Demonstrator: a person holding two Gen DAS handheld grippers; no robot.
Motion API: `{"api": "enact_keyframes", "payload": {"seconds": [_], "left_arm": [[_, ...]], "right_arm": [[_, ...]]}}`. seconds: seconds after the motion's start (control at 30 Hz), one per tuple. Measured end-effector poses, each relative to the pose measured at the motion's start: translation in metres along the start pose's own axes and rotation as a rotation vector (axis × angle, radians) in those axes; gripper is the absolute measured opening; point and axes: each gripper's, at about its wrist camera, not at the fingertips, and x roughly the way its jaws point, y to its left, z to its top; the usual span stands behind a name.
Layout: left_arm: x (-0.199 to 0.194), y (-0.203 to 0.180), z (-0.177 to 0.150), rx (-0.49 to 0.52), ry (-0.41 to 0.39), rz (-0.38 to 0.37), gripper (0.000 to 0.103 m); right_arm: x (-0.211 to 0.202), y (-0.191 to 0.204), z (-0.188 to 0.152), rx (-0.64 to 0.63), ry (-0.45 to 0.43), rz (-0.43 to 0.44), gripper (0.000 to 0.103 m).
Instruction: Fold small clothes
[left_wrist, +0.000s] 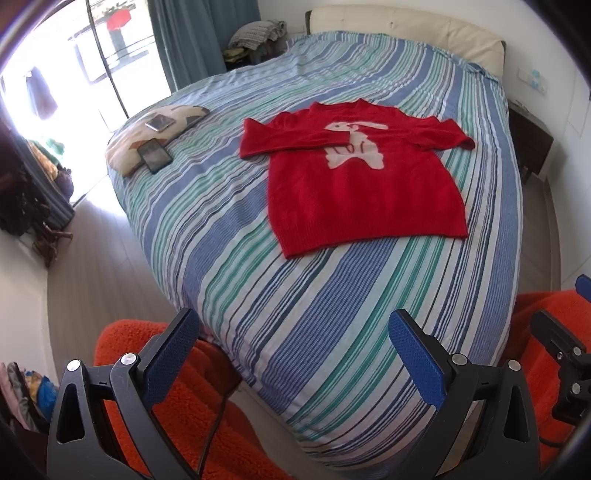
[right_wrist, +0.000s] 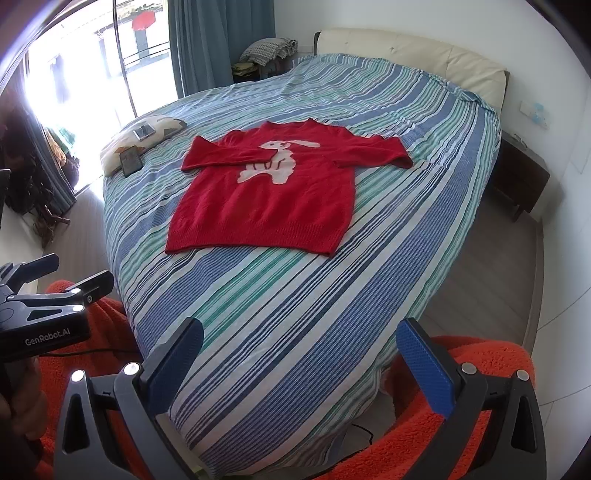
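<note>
Red sweater (left_wrist: 364, 184) flat; only right wrist view shows the GenRobot.AI label (right_wrist: 47, 336).

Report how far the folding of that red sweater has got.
Done: the red sweater lies flat, front up, on the striped bed, and its left-side sleeve already lies folded across the chest. In hand: nothing; the left gripper and right gripper are both open, back near the bed's foot. Left: the other sleeve is still spread out, and the body is unfolded.
</note>
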Motion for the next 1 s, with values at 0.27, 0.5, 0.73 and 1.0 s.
{"api": "enact_keyframes", "payload": {"seconds": [0.27,0.5,0.73,1.0], "left_arm": [[0.026,0.029,0.004,-0.074,0.046,-0.118,0.102],[0.127,0.071,0.040,-0.201,0.100,-0.255,0.102],[0.216,0.055,0.057,-0.228,0.217,-0.254,0.078],[0.222,0.052,0.067,-0.233,0.215,-0.212,0.002]], "right_arm": [[0.003,-0.003,0.004,0.004,-0.002,0.051,0.103],[0.054,-0.063,0.035,0.083,-0.110,0.134,0.103],[0.176,-0.098,0.058,0.293,0.041,0.386,0.090],[0.227,-0.085,0.069,0.360,0.140,0.434,0.008]]}}
